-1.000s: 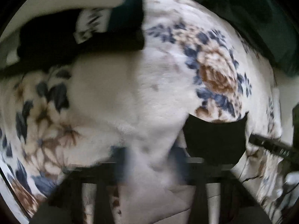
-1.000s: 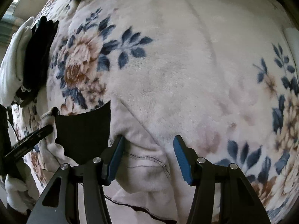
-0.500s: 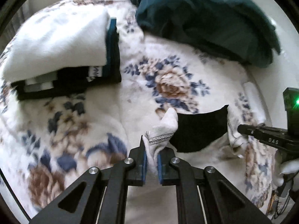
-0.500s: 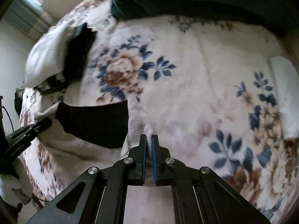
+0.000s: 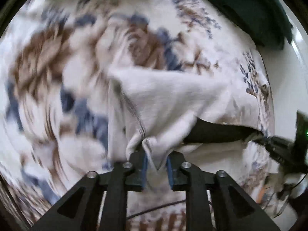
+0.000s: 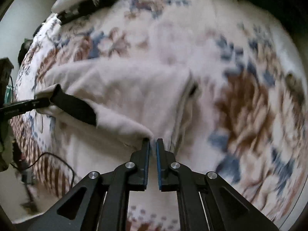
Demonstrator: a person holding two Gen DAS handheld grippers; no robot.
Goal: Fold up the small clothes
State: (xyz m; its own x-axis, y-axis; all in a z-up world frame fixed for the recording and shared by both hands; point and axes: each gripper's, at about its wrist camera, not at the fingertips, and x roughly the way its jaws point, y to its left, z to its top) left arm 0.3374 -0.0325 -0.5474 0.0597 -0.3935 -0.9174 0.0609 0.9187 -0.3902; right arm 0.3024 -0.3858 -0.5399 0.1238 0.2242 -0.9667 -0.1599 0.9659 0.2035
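Folding under way, first fold only. Item: small cream garment (image 5: 173, 96) with black panel (image 5: 217, 132), spread on floral blanket (image 5: 48, 57), doubled over so that stitched hem faces up. Left gripper (image 5: 156, 160): jaws just opened a little, blue pads slightly apart, bunched hem corner between them, apparently gripped loosely. Right gripper (image 6: 152, 150): jaws just eased apart, narrow gap, cream corner pinched at the very tips. Both corners lifted off blanket, cloth slack between. Done: near edge carried over toward far edge. Left, by judgement: laying corners flat, releasing, at least one further fold, smoothing. Also noted: stack of folded white and dark clothes (image 6: 90, 2) at far blanket edge; dark green cloth (image 5: 240, 11) beyond. Heavy motion blur; finer detail unreadable.
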